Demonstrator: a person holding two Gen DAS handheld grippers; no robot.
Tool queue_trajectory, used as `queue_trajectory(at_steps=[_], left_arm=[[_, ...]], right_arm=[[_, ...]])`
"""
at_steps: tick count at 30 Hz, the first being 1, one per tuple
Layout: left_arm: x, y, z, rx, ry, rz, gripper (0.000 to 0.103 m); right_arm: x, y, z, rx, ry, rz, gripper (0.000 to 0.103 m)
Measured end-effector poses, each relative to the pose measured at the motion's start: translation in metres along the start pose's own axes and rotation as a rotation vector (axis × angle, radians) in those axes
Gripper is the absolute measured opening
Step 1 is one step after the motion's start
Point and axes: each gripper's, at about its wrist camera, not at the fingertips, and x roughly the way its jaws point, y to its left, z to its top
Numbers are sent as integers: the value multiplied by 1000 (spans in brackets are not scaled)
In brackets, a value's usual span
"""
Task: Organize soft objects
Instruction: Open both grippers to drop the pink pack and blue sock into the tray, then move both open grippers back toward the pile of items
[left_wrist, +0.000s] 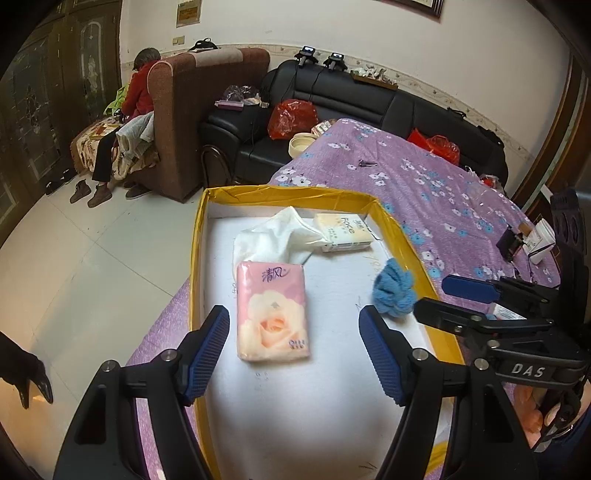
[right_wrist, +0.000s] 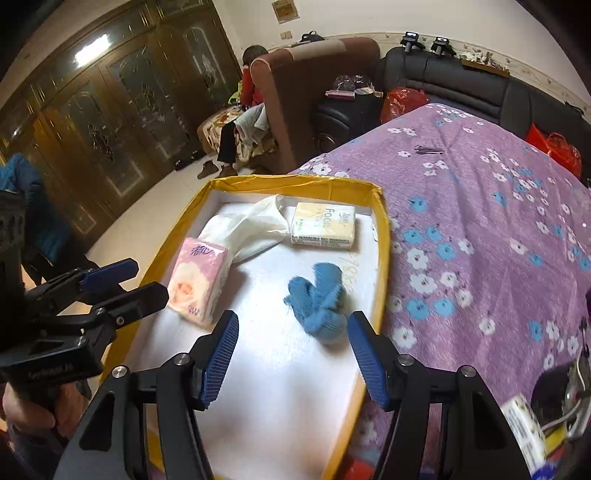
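A yellow-rimmed box (left_wrist: 199, 258) (right_wrist: 384, 258) with a white floor lies on the purple floral cloth. In it are a pink rose-print tissue pack (left_wrist: 273, 310) (right_wrist: 199, 280), a crumpled white cloth (left_wrist: 273, 236) (right_wrist: 247, 225), a pale yellow "Face" tissue pack (left_wrist: 343, 230) (right_wrist: 325, 225) and a bunched blue knit sock (left_wrist: 393, 291) (right_wrist: 317, 302). My left gripper (left_wrist: 293, 321) (right_wrist: 147, 277) hovers open above the pink pack, pads clear of it. My right gripper (right_wrist: 293, 321) (left_wrist: 436, 297) is open over the blue sock and does not touch it.
The purple floral cloth (left_wrist: 406, 177) spreads right of the box, with small items at its right edge (left_wrist: 532, 236) and another tissue pack (right_wrist: 524, 424). Behind stand a black sofa (left_wrist: 369, 99) with red bags, a brown armchair (left_wrist: 192, 110) and a seated person (left_wrist: 136, 96). White tiled floor lies to the left.
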Motion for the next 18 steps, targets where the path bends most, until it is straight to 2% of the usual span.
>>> queue_trajectory(at_steps=[8,18], left_arm=[[-15,-11,-14,-1,-16,-8,73],[-32,-37,-31,27,-41,-49,73]], right_arm=[[-36,-13,-23,33,-33,45,67],[-82,-35,-68,64,-67,75,67]])
